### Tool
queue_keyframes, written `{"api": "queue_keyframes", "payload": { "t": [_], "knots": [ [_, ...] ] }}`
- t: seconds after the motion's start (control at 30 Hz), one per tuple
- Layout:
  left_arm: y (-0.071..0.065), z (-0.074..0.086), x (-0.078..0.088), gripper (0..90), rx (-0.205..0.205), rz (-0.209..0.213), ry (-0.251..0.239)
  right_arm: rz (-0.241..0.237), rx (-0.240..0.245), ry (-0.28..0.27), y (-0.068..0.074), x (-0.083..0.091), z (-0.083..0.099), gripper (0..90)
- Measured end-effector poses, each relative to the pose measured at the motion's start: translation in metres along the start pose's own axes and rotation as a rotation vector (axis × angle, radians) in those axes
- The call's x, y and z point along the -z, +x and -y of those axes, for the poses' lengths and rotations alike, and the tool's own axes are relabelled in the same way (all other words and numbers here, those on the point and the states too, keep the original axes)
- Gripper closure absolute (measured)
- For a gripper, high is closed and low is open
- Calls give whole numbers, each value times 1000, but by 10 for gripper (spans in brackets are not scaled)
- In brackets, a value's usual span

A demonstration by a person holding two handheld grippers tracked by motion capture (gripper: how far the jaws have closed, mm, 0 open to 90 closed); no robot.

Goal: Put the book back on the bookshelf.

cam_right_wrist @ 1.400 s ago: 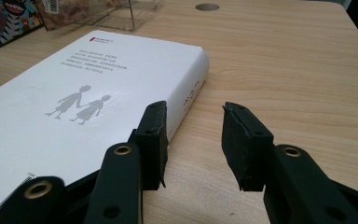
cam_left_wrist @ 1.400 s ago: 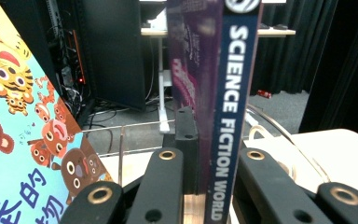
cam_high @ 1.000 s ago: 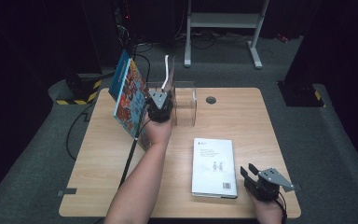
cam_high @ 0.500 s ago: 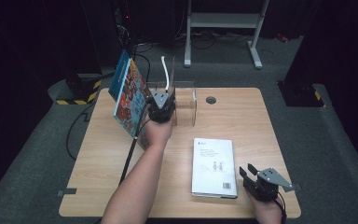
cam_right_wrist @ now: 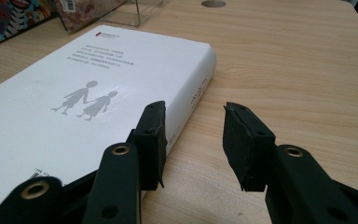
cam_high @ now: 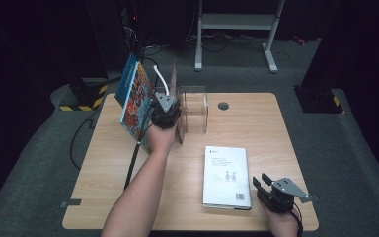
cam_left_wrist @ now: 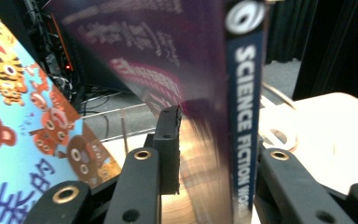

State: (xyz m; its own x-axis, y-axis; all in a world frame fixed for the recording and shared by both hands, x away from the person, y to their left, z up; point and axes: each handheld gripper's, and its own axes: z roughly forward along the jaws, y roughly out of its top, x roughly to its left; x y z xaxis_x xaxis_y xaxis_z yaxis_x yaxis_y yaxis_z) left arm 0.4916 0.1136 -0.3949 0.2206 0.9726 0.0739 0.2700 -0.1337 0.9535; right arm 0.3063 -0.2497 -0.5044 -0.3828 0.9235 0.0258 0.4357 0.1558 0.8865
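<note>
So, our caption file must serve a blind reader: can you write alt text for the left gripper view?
A dark book, spine lettered "SCIENCE FICTION", stands upright between the left gripper's black jaws, which have just been opening. A bright cartoon-animal picture book leans at the left, with pale table at the right.

Wooden table [cam_high: 256,123] on grey carpet [cam_high: 345,143], dark room behind. Colourful kids' picture bk [cam_high: 134,101] w/ cartoon tigers & bears leans tilted at the table's far-left edge. Round cable hole [cam_high: 223,105] in the tabletop, near far edge, approx. centre. White metal frame [cam_high: 237,22] stands on the floor beyond the table. Yellow/black hazard-striped base [cam_high: 81,98] on the floor far left. Black cable [cam_high: 76,143] trails across the carpet left of the table. Small tape mark [cam_high: 71,203] on the carpet by the near-left corner.
</note>
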Motion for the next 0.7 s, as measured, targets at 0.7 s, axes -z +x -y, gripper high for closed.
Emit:
{"api": "queue_keyframes", "payload": {
  "t": [0.7],
  "knots": [
    [20,5,3,672,86,-79,43,-3,5,9,2,-2,1,592]
  ]
}}
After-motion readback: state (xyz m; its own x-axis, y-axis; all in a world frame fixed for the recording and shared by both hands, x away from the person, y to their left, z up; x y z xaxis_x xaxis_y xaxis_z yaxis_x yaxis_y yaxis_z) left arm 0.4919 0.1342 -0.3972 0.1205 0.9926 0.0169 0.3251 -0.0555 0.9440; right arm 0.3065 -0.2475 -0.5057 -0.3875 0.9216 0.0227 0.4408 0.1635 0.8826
